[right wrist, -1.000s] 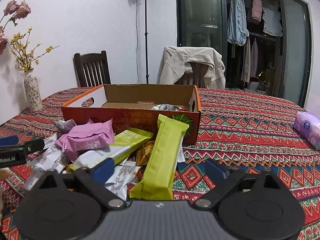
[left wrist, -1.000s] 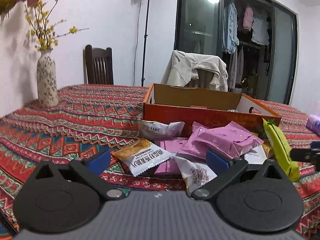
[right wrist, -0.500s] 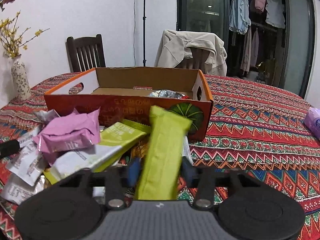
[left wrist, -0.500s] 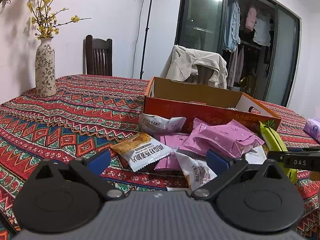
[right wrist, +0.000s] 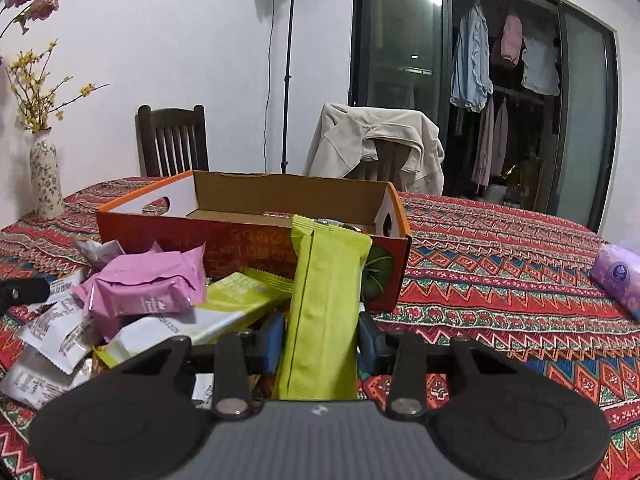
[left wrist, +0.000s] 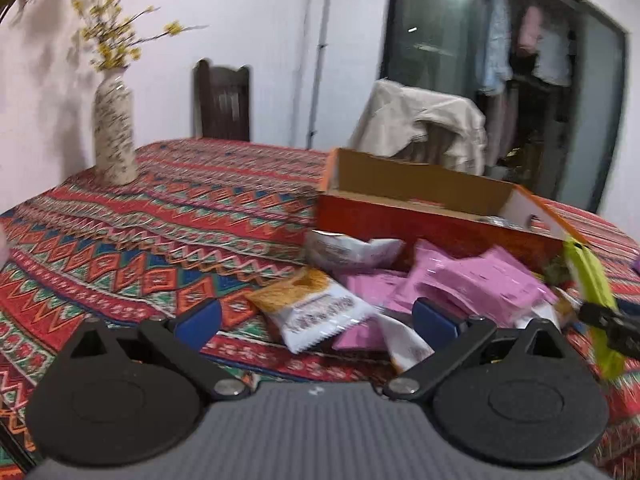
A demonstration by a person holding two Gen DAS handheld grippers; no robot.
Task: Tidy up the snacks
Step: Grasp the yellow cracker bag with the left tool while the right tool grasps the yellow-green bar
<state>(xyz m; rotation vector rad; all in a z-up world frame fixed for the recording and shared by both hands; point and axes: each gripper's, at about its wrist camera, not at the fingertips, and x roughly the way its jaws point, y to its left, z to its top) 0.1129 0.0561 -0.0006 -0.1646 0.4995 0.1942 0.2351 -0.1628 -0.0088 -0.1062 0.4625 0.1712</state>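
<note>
My right gripper (right wrist: 322,340) has its jaws closing, and the blue pads press both sides of a long green snack bar (right wrist: 324,308). The bar's far end tilts up against the front wall of the open orange cardboard box (right wrist: 256,240). In the left wrist view the same bar (left wrist: 592,284) shows at the far right, beside the box (left wrist: 420,220). My left gripper (left wrist: 316,318) stands open low over the table. An orange-and-white packet (left wrist: 316,308) lies just ahead between its fingers, untouched. Pink packets (left wrist: 480,284) (right wrist: 144,288) and white packets are piled before the box.
A patterned red cloth (left wrist: 160,240) covers the table. A flowered vase (left wrist: 114,136) stands at the far left. Behind the table are a dark wooden chair (right wrist: 172,140) and a second chair draped with a beige jacket (right wrist: 376,140). A purple tissue pack (right wrist: 618,280) lies at the right.
The right jaws went from wide open to closed on the green bar, and the bar's far end rose against the box. The left gripper stayed open and shifted only slightly.
</note>
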